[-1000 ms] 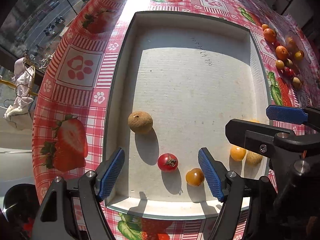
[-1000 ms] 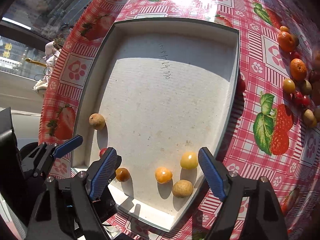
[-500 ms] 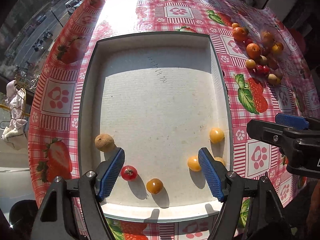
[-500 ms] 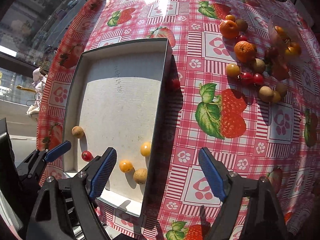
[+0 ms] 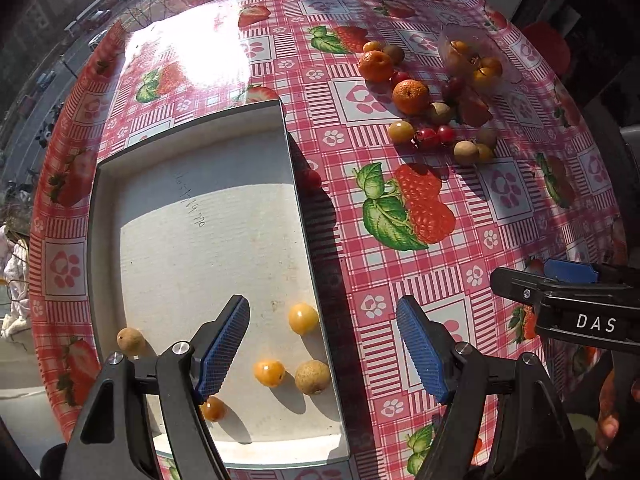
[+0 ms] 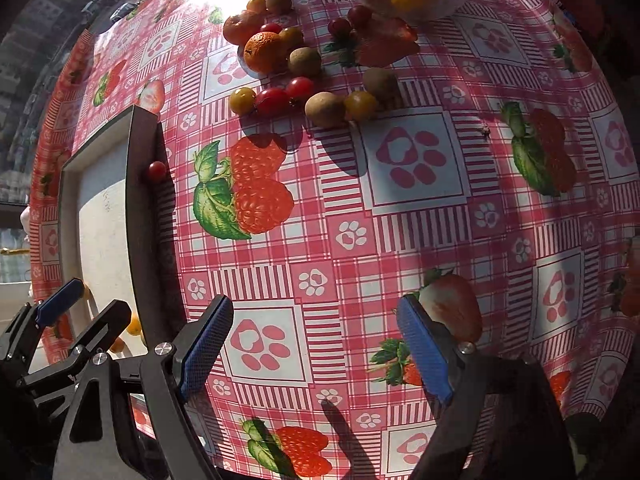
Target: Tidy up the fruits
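- Left wrist view: the left gripper (image 5: 323,347) hangs with its fingers apart and empty over the right wall of the grey tray (image 5: 306,216).
- In the tray's near end lie two yellow tomatoes (image 5: 303,318), a brown longan (image 5: 312,377) and a small orange fruit (image 5: 213,408).
- Right wrist view: the right gripper (image 6: 316,347), fingers spread and empty, hovers above the checked worktop (image 6: 420,216).
- A loose fruit pile (image 6: 304,76) sits at the far side, well apart from the tray.

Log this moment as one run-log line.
left claw: open, empty, over tray edge | right claw: open, empty, over tablecloth | tray: five fruits seen | fruit pile: on cloth
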The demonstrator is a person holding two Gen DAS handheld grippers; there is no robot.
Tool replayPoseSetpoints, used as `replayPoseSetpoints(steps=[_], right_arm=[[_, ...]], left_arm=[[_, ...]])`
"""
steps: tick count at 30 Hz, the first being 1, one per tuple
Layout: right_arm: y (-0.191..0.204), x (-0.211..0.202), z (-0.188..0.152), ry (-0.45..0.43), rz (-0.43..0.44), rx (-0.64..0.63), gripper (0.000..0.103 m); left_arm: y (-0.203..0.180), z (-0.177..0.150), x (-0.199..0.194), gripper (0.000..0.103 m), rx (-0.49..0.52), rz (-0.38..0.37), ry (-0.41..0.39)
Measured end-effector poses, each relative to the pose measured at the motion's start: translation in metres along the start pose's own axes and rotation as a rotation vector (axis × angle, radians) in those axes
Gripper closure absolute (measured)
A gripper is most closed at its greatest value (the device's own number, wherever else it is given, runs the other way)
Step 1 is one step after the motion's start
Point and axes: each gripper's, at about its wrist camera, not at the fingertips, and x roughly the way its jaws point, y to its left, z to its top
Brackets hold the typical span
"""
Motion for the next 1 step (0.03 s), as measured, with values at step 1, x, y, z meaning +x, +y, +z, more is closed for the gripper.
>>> replayPoseSetpoints(steps=[1], right_arm=[[-0.0055,-0.0003,0.0004,0.002,-0.003,0.007,0.017]], left_arm=[[-0.0044,0.0037,0.0010,0.026,0.006,0.008,-0.003]])
